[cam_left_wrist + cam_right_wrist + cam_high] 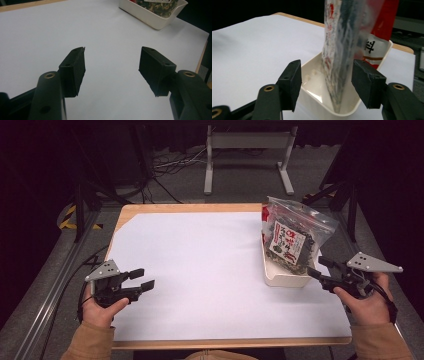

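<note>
Open right gripper at a white tray

The right gripper [325, 83] has its jaws apart; beyond them a clear snack bag [345, 50] stands upright in the white tray [313, 96] on the white-covered table [254, 50].

You've got a wooden table [195, 208] in front of you, its light rim showing along the far and near edges. A big white sheet [210, 280] covers nearly all of it. Over at the right of the frame, a cream plastic tray [280, 277] sits directly on that sheet, near its right edge.
</note>
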A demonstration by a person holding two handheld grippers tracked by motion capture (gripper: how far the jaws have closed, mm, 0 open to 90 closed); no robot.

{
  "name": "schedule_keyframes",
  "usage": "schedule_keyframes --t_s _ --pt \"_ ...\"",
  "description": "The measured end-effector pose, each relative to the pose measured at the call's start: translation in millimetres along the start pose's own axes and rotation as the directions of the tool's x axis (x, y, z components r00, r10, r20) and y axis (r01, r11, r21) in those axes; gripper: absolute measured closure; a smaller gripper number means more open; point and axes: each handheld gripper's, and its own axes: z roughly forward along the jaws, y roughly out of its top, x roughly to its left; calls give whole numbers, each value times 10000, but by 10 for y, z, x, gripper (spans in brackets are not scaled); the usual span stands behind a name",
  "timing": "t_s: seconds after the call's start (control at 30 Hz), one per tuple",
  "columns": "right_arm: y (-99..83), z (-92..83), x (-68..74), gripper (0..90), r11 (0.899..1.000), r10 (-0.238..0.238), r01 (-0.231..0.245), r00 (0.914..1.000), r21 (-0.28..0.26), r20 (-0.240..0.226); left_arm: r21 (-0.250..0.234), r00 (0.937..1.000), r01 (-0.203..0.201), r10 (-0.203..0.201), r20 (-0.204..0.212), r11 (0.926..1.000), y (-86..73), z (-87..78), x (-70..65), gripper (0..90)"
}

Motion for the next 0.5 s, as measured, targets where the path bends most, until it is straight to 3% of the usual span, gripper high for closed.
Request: schedule_keyframes --t_s 0.17,0.33,0.5 --pt "-19 22 159 411 9994 -316 306 9973 -162 -665 -4 9996 -201 201 181 9998 -37 -22 -33 385" --pt "-37 144 317 395 9977 -672 651 9854 -181 -1565 -36 9990 -346 347 296 9994 -52 -60 -48 382" --pt "-65 258 403 387 9974 -716 700 9758 -152 -2066 -115 9984 -441 444 343 9990 -79 -98 -54 378"
